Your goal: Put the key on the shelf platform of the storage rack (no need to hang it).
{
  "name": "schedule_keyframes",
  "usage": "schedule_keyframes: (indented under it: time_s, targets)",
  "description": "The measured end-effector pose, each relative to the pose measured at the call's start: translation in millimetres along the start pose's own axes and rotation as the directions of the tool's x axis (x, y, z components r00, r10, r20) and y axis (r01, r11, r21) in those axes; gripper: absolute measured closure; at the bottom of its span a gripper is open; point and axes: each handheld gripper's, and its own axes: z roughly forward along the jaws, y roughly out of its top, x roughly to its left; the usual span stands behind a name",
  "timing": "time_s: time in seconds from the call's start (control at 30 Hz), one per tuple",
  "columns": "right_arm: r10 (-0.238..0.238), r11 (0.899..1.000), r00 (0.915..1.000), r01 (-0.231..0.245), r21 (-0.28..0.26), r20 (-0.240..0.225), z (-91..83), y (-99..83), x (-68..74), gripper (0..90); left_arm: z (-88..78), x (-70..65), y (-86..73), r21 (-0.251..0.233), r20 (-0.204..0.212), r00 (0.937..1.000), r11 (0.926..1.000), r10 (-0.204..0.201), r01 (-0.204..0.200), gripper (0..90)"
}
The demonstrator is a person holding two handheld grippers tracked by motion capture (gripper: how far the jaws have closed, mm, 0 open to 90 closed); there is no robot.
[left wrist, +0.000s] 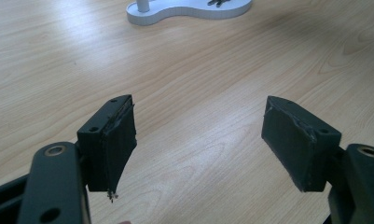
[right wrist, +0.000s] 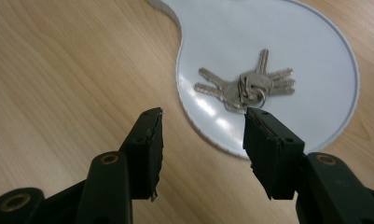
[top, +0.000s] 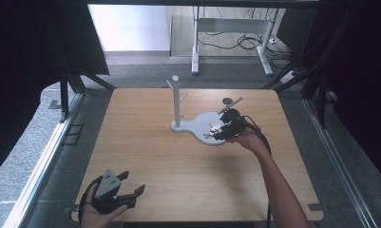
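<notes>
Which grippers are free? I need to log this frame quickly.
Left gripper: open, holding nothing, above bare table.
Right gripper: open, holding nothing; the bunch of keys lies on the white tray just beyond it.

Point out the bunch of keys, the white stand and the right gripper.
bunch of keys (right wrist: pixel 245 86), right gripper view, on the ring.
white stand (top: pixel 176 102), high view, on its post.
right gripper (right wrist: pixel 201 140), right gripper view, between its fingers.

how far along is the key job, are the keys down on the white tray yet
Done, it seems: the bunch of keys lies flat on the white tray at the foot of the peg stand. In hand: nothing; the right tool is open beside the tray with no key between its jaws. The left tool waits open over bare table. Left: apparently just pulling back.
</notes>
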Motion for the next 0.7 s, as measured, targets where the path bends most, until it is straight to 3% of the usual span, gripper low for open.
schedule_keyframes:
  time_s: [0.33,0.7]
  targets:
    - [0.015,0.996,0.9993,-0.012,-0.092,0.033,-25.7,-67.9,13.0,46.7,3.2,-1.9,-0.3,0.009,0.000,1.0000,0.9999,0.006,-0.006,26.3]
    - [0.066,0.985,0.9966,-0.057,-0.161,0.050,-36.2,-147.3,23.8,46.6,7.1,-5.1,-0.5,0.019,0.003,0.9999,0.9997,0.011,-0.011,26.3]
